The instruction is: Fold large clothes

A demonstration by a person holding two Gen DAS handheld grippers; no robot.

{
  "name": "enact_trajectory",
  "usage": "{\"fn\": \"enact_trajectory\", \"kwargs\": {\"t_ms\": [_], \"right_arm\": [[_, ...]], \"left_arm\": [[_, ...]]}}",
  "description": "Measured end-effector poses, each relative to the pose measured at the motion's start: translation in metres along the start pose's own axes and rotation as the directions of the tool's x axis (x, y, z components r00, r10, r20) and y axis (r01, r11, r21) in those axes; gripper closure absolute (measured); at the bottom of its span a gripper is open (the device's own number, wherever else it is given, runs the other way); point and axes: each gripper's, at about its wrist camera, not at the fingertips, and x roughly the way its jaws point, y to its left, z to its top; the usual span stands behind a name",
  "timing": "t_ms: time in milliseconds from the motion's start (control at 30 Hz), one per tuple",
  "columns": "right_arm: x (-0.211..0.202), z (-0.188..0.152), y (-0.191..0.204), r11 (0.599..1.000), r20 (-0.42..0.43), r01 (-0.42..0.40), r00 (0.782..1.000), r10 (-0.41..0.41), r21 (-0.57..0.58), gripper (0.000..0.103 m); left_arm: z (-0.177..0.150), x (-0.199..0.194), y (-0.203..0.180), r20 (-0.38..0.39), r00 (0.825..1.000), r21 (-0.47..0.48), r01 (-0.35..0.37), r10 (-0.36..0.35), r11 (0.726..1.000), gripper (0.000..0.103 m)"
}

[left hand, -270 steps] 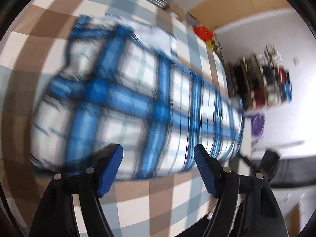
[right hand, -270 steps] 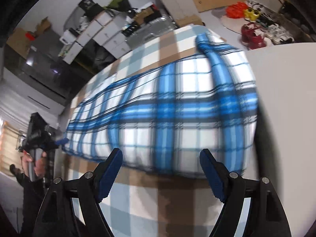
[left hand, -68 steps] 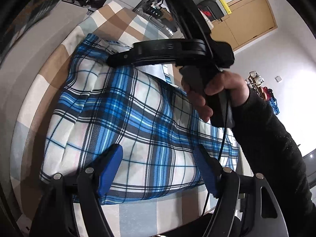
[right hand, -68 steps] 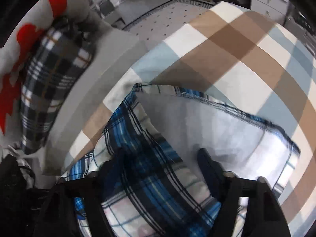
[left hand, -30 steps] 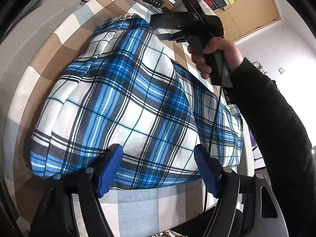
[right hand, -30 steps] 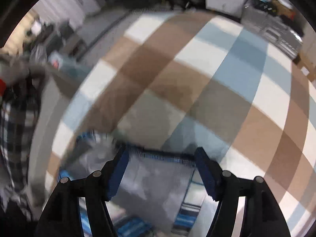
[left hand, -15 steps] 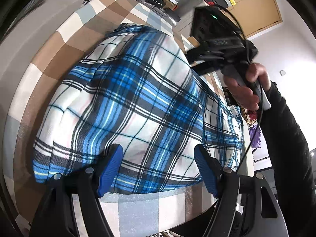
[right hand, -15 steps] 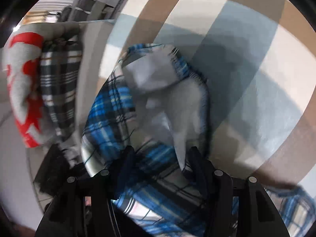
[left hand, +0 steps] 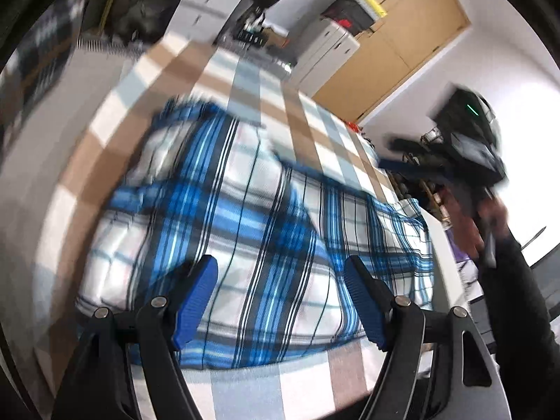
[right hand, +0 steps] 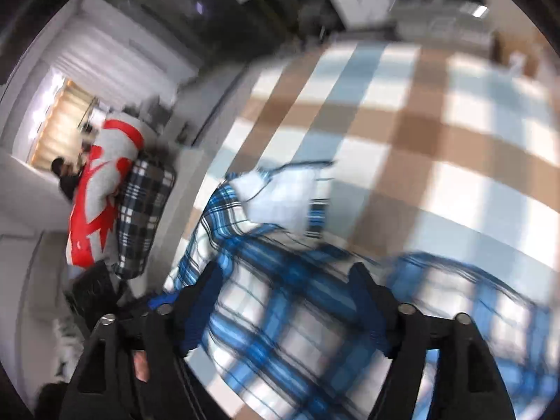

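Note:
A large blue plaid garment [left hand: 266, 217] lies spread on the brown, blue and white checked cover [left hand: 245, 80]. My left gripper [left hand: 280, 297] hovers over its near edge, blue pads wide apart with nothing pinched. In the right wrist view the plaid garment [right hand: 287, 315] is blurred, and one corner [right hand: 280, 196] is turned over, showing its white inside. My right gripper [right hand: 285, 309] is above the cloth, its jaws opening, with nothing held between them. In the left wrist view the right gripper [left hand: 455, 161] is up at the right, held by a hand in a black sleeve [left hand: 514, 297].
A grey and red garment [right hand: 98, 192] and a black and white plaid one [right hand: 143, 210] are piled beyond the cover's left edge. White drawers [left hand: 325, 52] and a wooden door [left hand: 402, 45] stand behind the far end. The cover's near edge [left hand: 266, 385] is just below the left gripper.
The right gripper has let go of the garment's corner and pulled away to the right and up. The turned corner now rests on the cloth. The left gripper has lifted slightly, still open.

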Motion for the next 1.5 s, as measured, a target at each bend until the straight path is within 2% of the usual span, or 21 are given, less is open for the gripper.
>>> {"fn": "enact_trajectory", "kwargs": {"t_ms": [67,133,200,300,367,467,533,567,600,633,733,833,900,967,1033,1100,1200,1300,1367,1433,1500], "right_arm": [[-0.035,-0.034,-0.007,0.997,0.088,0.082,0.993,-0.08,-0.017,0.019],[-0.06,-0.068,-0.02,0.99,0.159,0.14,0.977,-0.142,0.026,0.017],[-0.078,-0.104,-0.034,0.986,0.213,0.144,0.964,-0.158,0.081,0.016],[-0.082,-0.153,-0.044,0.978,0.279,0.104,0.948,-0.152,0.181,0.015],[-0.08,-0.172,-0.053,0.97,0.286,0.089,0.946,-0.154,0.228,0.015],[-0.062,-0.187,-0.074,0.924,0.238,0.209,0.927,-0.292,0.321,0.015],[-0.047,-0.19,-0.094,0.89,0.175,0.259,0.923,-0.343,0.376,0.017],[-0.043,-0.191,-0.102,0.888,0.182,0.243,0.925,-0.333,0.39,0.017],[-0.046,-0.192,-0.102,0.889,0.226,0.243,0.91,-0.348,0.389,0.019],[-0.045,-0.191,-0.1,0.888,0.223,0.252,0.908,-0.354,0.385,0.02],[-0.046,-0.192,-0.085,0.88,0.23,0.313,0.884,-0.408,0.357,0.019],[-0.063,-0.199,-0.069,0.897,0.342,0.281,0.852,-0.397,0.341,0.018],[-0.079,-0.202,-0.055,0.901,0.419,0.3,0.808,-0.415,0.313,0.014],[-0.094,-0.205,-0.037,0.901,0.514,0.317,0.742,-0.431,0.297,0.001],[-0.104,-0.207,-0.028,0.905,0.574,0.308,0.7,-0.425,0.293,0.0],[-0.109,-0.214,-0.021,0.909,0.597,0.292,0.686,-0.415,0.297,0.0],[-0.116,-0.221,-0.012,0.918,0.638,0.262,0.661,-0.395,0.297,0.0],[-0.116,-0.225,-0.004,0.909,0.661,0.277,0.624,-0.417,0.313,0.0],[-0.116,-0.226,0.003,0.901,0.674,0.306,0.599,-0.432,0.306,0.0],[-0.109,-0.225,0.004,0.896,0.675,0.338,0.592,-0.44,0.287,0.0],[-0.1,-0.221,0.005,0.882,0.659,0.379,0.592,-0.463,0.28,0.0]], "left_arm": [[0.005,0.002,-0.012,-0.01,1.0,0.052,-0.022,0.023,0.998,0.033],[0.009,0.007,-0.023,-0.028,0.999,0.083,-0.027,0.03,0.996,0.033],[0.014,0.019,-0.041,-0.091,0.995,0.14,-0.028,0.041,0.99,0.033],[0.019,0.039,-0.057,-0.136,0.989,0.193,-0.026,0.053,0.981,0.033],[0.024,0.064,-0.055,-0.193,0.977,0.18,-0.061,0.096,0.982,0.033],[0.022,0.089,-0.036,-0.25,0.946,0.159,-0.171,0.208,0.972,0.033],[0.021,0.094,-0.023,-0.258,0.941,0.141,-0.187,0.218,0.972,0.033],[0.02,0.093,-0.019,-0.25,0.945,0.138,-0.182,0.212,0.973,0.033],[0.02,0.09,-0.014,-0.239,0.947,0.143,-0.184,0.215,0.972,0.033],[0.02,0.087,-0.012,-0.227,0.948,0.144,-0.193,0.223,0.97,0.033],[0.015,0.069,-0.015,-0.184,0.934,0.172,-0.276,0.306,0.946,0.033],[0.011,0.048,-0.03,-0.11,0.928,0.182,-0.332,0.355,0.926,0.033],[0.005,0.033,-0.044,-0.043,0.936,0.191,-0.335,0.349,0.923,0.033],[-0.001,0.026,-0.059,0.003,0.932,0.207,-0.356,0.363,0.911,0.033],[-0.007,0.019,-0.07,0.058,0.926,0.227,-0.376,0.373,0.898,0.033],[-0.01,0.019,-0.082,0.108,0.911,0.245,-0.412,0.398,0.878,0.033],[-0.017,0.014,-0.098,0.163,0.903,0.267,-0.427,0.397,0.864,0.033],[-0.02,0.011,-0.109,0.241,0.896,0.276,-0.431,0.372,0.859,0.032],[-0.023,0.011,-0.112,0.295,0.884,0.288,-0.443,0.362,0.849,0.032],[-0.024,0.013,-0.111,0.323,0.887,0.303,-0.428,0.33,0.852,0.031],[-0.023,0.021,-0.11,0.311,0.894,0.312,-0.417,0.323,0.854,0.015]]}}
